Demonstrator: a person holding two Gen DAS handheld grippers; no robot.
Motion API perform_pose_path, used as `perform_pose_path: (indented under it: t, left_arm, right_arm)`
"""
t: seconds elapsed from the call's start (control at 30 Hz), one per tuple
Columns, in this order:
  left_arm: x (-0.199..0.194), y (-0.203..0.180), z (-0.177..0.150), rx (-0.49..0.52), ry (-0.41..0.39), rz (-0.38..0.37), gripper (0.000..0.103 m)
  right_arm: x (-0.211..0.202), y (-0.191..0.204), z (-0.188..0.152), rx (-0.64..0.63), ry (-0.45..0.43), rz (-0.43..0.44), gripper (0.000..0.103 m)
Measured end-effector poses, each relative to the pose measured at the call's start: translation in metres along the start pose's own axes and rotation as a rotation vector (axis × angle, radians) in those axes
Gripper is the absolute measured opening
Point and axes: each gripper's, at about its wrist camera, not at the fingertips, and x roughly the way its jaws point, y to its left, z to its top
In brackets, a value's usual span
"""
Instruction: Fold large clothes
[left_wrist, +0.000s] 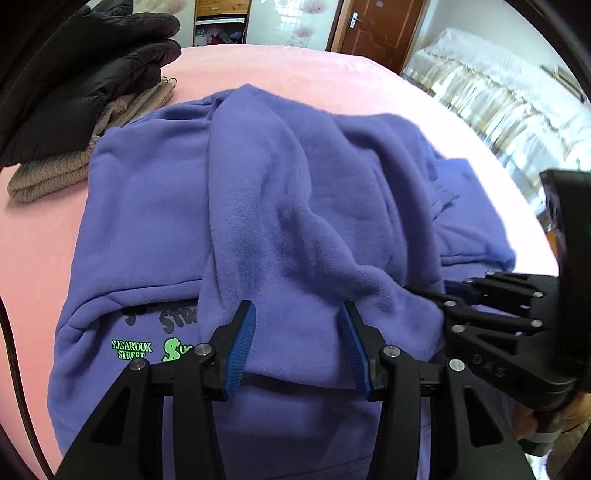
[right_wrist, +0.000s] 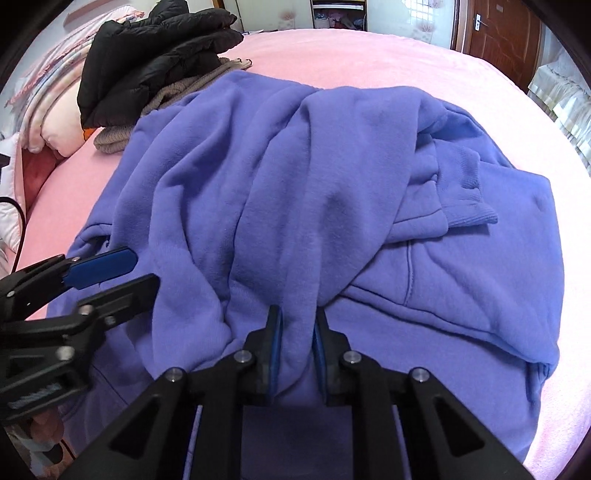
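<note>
A purple hoodie (left_wrist: 277, 184) (right_wrist: 332, 166) lies on a pink bed (left_wrist: 295, 70) (right_wrist: 332, 55), with a thick fold drawn over its body towards me. Green and black lettering (left_wrist: 133, 350) shows at its near left, and a ribbed cuff (right_wrist: 469, 206) rests on the right part. My right gripper (right_wrist: 297, 321) (left_wrist: 428, 291) is shut on a bunched ridge of that fold, and the creases run into its jaws. My left gripper (left_wrist: 297, 321) (right_wrist: 144, 271) stands open a hand's width to the left. The fold lies flat across its gap, unpinched.
A black puffer jacket (left_wrist: 92, 74) (right_wrist: 155, 59) sits on a folded taupe knit (left_wrist: 55, 173) (right_wrist: 118, 136) at the far left of the bed. Pillows (right_wrist: 48, 110) lie beyond. A second bed with a white cover (left_wrist: 498, 92) stands to the right, and a brown door (left_wrist: 373, 26) is behind.
</note>
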Motion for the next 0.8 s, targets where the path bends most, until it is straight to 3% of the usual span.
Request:
perform_pose_path:
  t: [0.3,0.37,0.63,0.8]
  left_arm:
    - [0.000,-0.003,0.000,0.048,0.003,0.025,0.046]
    - [-0.006,-0.007,0.002,0.053,-0.001,0.027,0.047]
    - [-0.056,-0.017,0.002,0.060,-0.069,0.085,0.078]
    - [-0.099,-0.024,0.002,0.065,-0.141,0.098,0.079]
  right_arm:
    - [0.002,-0.001,-0.003,0.005,-0.007,-0.007,0.016]
    - [-0.008,0.001,-0.004,0.003,-0.023,-0.010,0.022]
    - [-0.074,0.004,-0.009,0.008,-0.158,0.006,0.028]
    - [-0.123,0.001,-0.018,0.030,-0.255,0.010,0.028]
